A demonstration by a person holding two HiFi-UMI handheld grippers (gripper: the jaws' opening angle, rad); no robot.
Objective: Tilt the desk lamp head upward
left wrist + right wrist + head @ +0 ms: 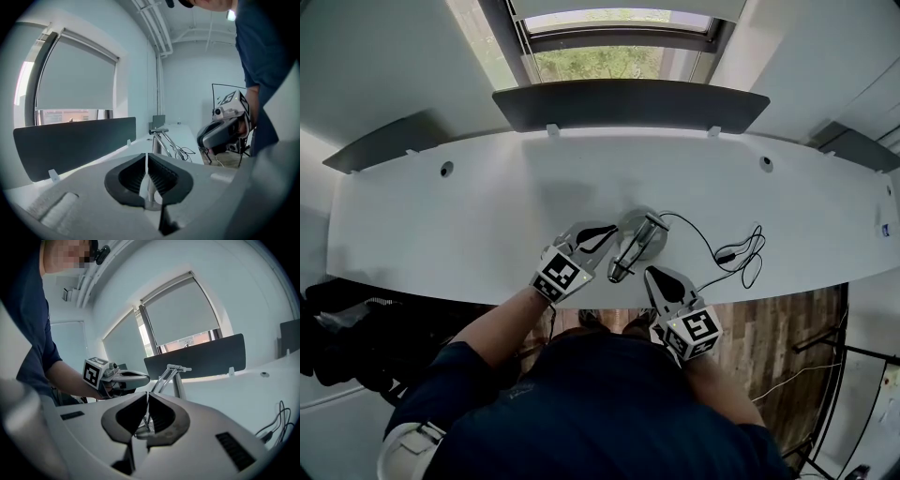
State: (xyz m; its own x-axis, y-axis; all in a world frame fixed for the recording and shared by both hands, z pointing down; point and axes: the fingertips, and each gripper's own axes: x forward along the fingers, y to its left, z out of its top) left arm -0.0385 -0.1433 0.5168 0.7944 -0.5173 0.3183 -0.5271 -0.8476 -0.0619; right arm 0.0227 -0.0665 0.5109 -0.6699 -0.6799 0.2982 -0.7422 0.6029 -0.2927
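A silver desk lamp (pixel 636 242) stands near the front edge of the white desk (pixel 469 225), its folded arms leaning toward me and its head (pixel 621 272) low at the desk edge. My left gripper (pixel 612 229) is shut and empty just left of the lamp's base. The right gripper (pixel 652 273) is also shut and empty, close to the right of the lamp head. In the left gripper view the lamp's arms (pixel 163 139) rise just beyond the shut left gripper (pixel 146 155). In the right gripper view the lamp (pixel 174 375) stands behind the closed right gripper (pixel 147 394).
A black cable (pixel 737 253) coils on the desk right of the lamp. A dark divider panel (pixel 628 105) runs along the desk's back edge under a window (pixel 600 56). The opposite gripper shows in each gripper view: right gripper (pixel 220 133), left gripper (pixel 125 378).
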